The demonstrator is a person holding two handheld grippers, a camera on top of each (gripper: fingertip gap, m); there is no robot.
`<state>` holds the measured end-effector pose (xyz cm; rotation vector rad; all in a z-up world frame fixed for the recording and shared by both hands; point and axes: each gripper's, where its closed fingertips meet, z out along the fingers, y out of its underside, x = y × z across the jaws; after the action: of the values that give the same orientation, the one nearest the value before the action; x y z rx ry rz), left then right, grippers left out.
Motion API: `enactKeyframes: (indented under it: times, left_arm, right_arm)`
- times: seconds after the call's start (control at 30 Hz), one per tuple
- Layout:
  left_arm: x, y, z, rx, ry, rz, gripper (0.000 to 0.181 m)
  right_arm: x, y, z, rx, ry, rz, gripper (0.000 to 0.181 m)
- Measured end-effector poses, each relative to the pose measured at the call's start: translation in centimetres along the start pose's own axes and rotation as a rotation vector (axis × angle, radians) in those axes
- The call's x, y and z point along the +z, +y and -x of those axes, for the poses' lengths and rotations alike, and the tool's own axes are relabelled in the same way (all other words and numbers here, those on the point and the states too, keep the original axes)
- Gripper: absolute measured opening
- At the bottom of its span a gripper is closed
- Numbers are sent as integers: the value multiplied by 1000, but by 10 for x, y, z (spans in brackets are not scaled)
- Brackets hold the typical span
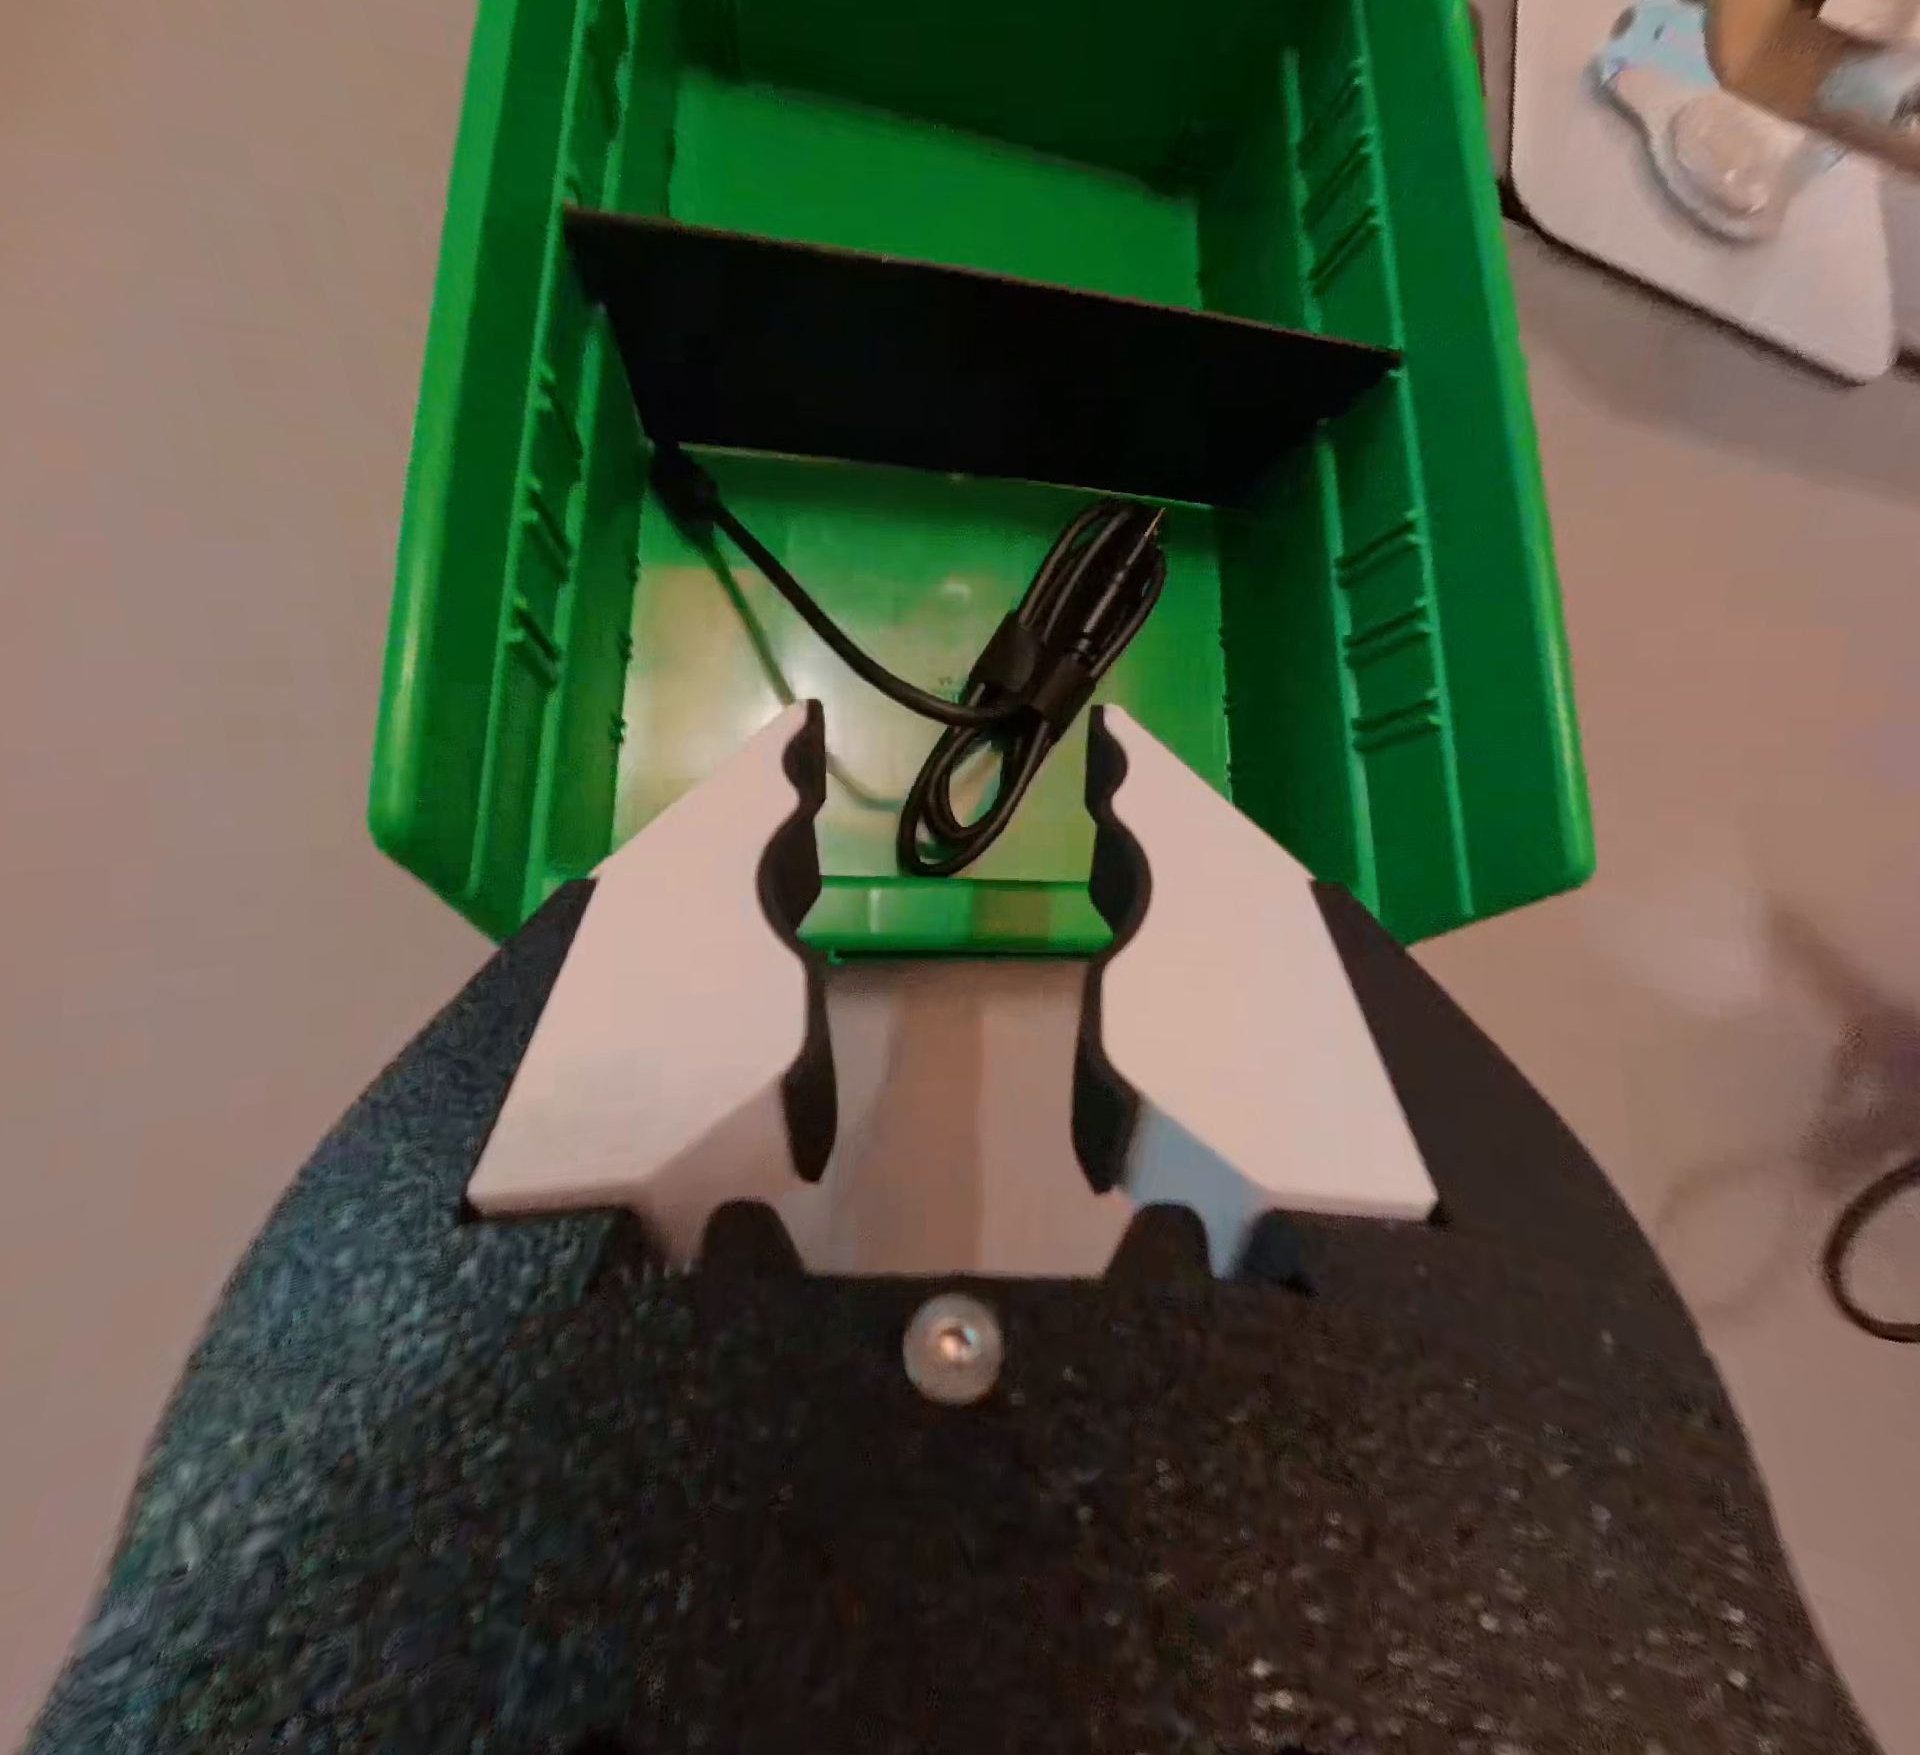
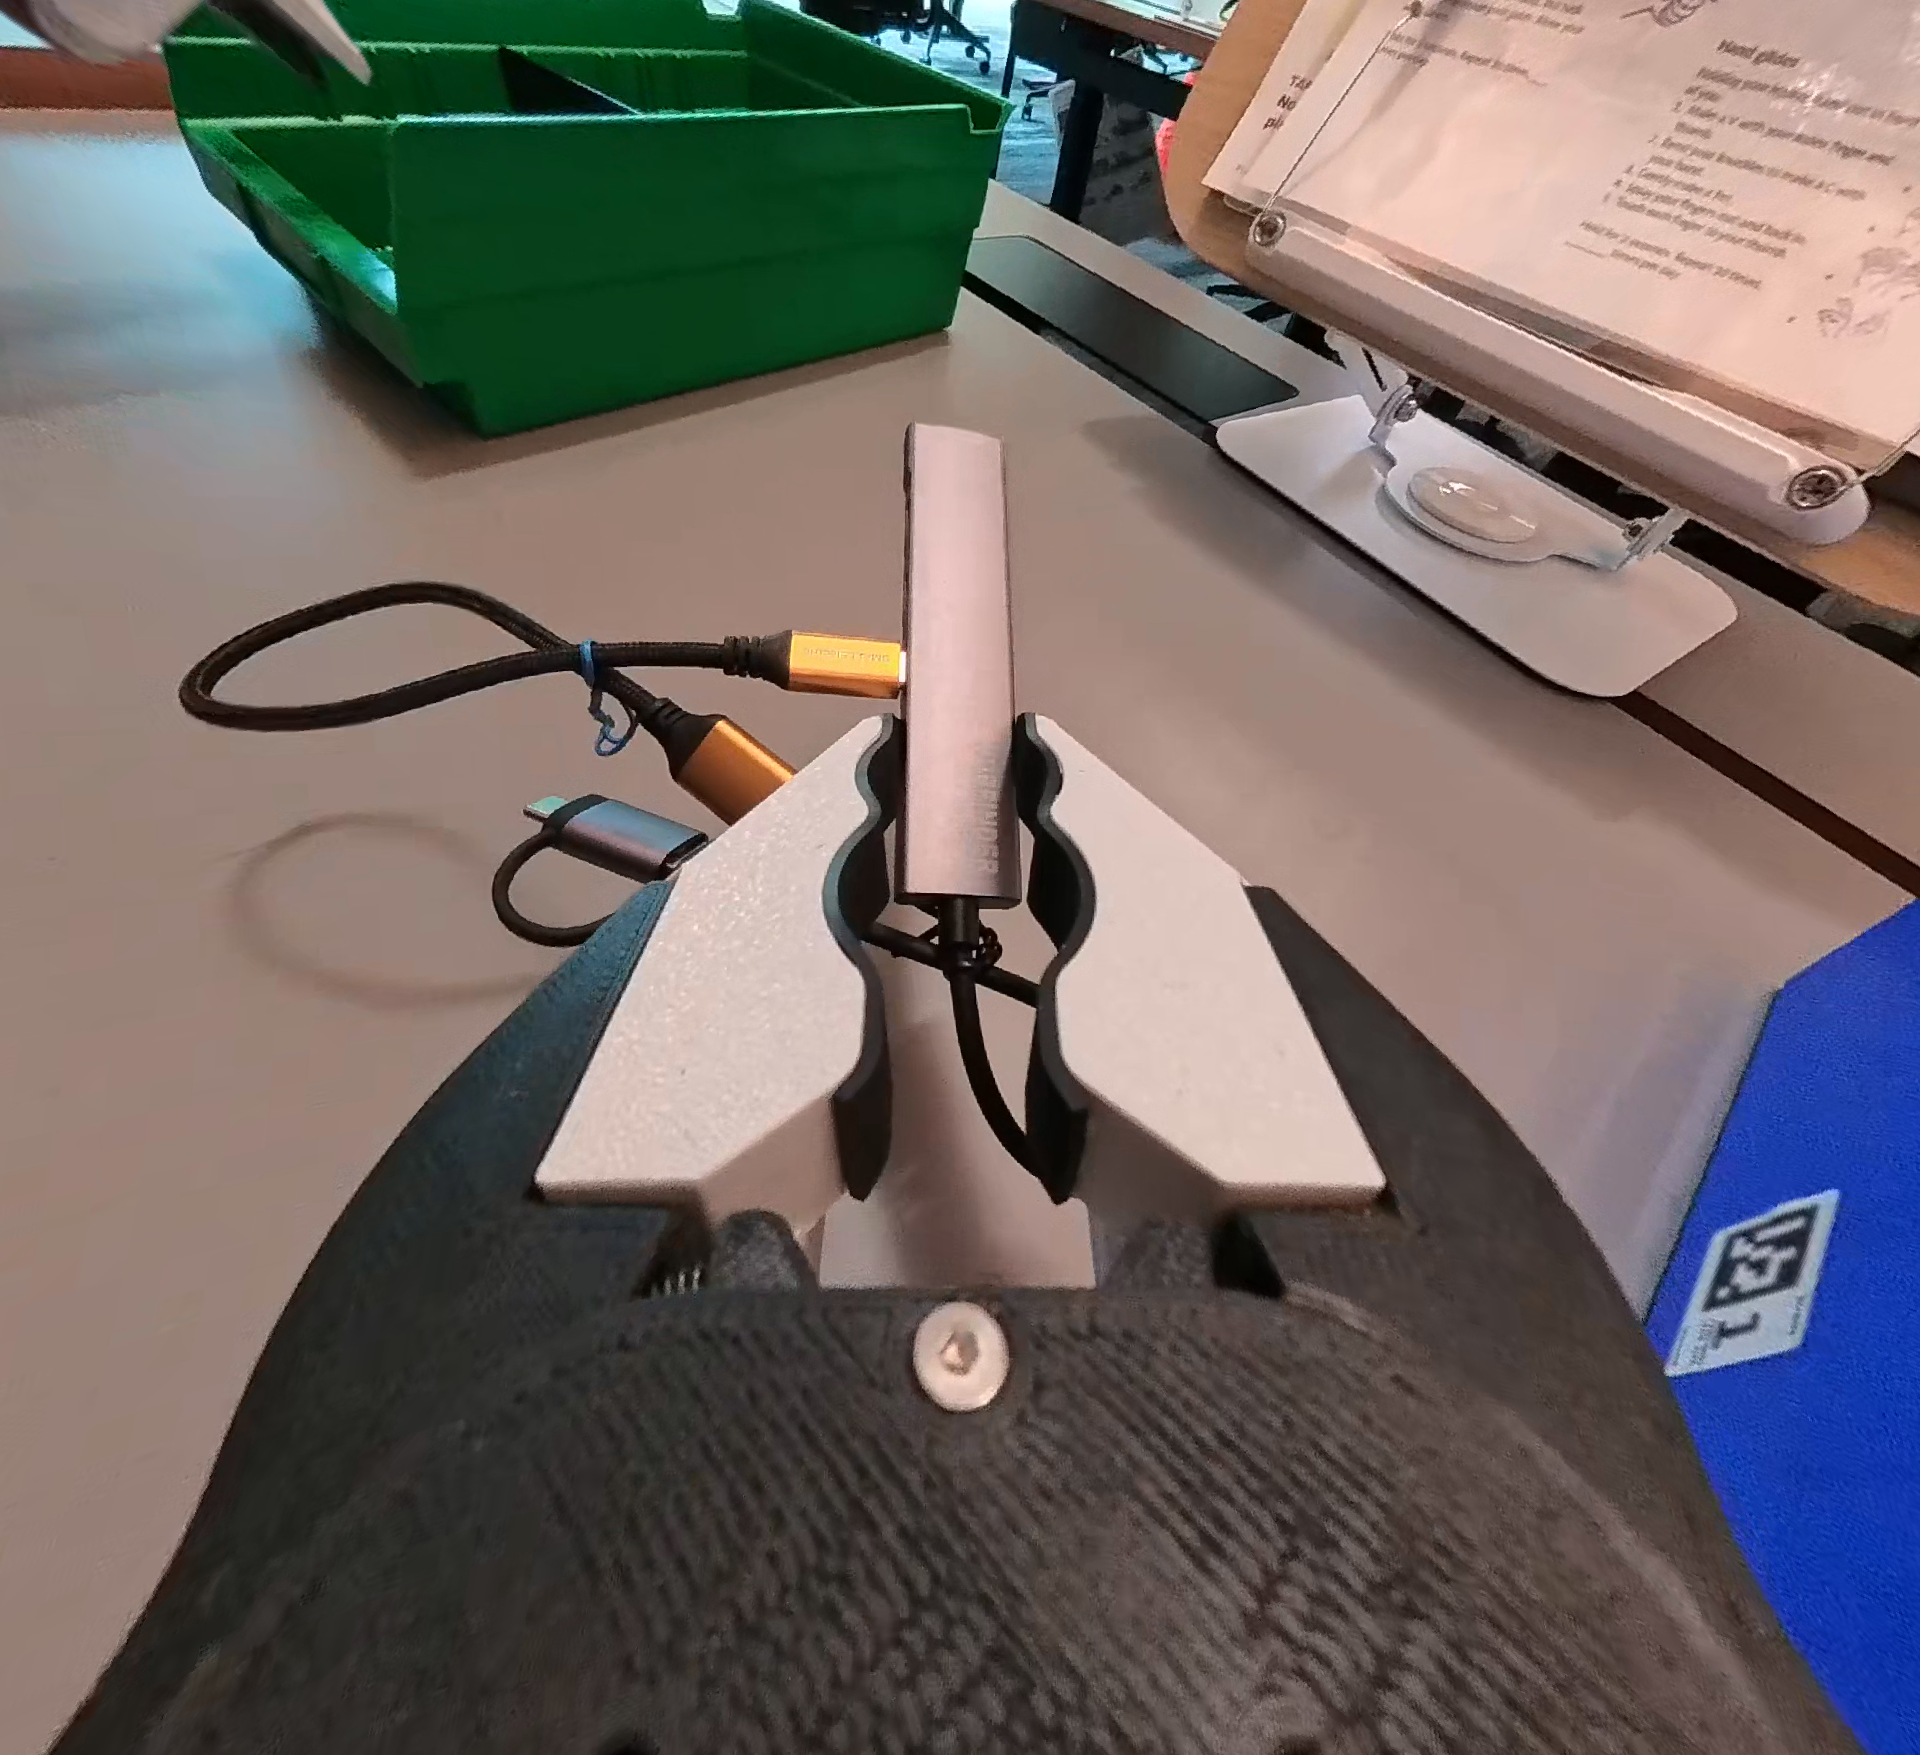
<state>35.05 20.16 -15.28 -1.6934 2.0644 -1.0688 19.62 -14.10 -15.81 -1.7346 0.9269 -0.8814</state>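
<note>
The right gripper point(image 2: 958, 739) is clamping a grey USB hub point(image 2: 954, 656) above the table point(image 2: 1195, 718), while the left gripper point(image 1: 956, 718) is hovering, jaws wide and empty, over the green bin's point(image 1: 1475, 458) near compartment holding a bundled black cable point(image 1: 1023, 666)

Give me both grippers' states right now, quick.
Left gripper: open, empty, above the green bin holding a coiled black cable.
Right gripper: shut on the grey USB hub.

Cable point(image 1: 997, 687) in bin point(image 1: 1475, 562) (near compartment), before divider point(image 1: 966, 365).
</note>
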Motion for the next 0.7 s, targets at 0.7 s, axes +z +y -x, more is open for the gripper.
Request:
enactKeyframes:
  times: [0.7]
  left_arm:
    - [-80,-62,-85,640,80,-390,1]
  right_arm:
    - [-1,-2,2,29,-24,-27,20]
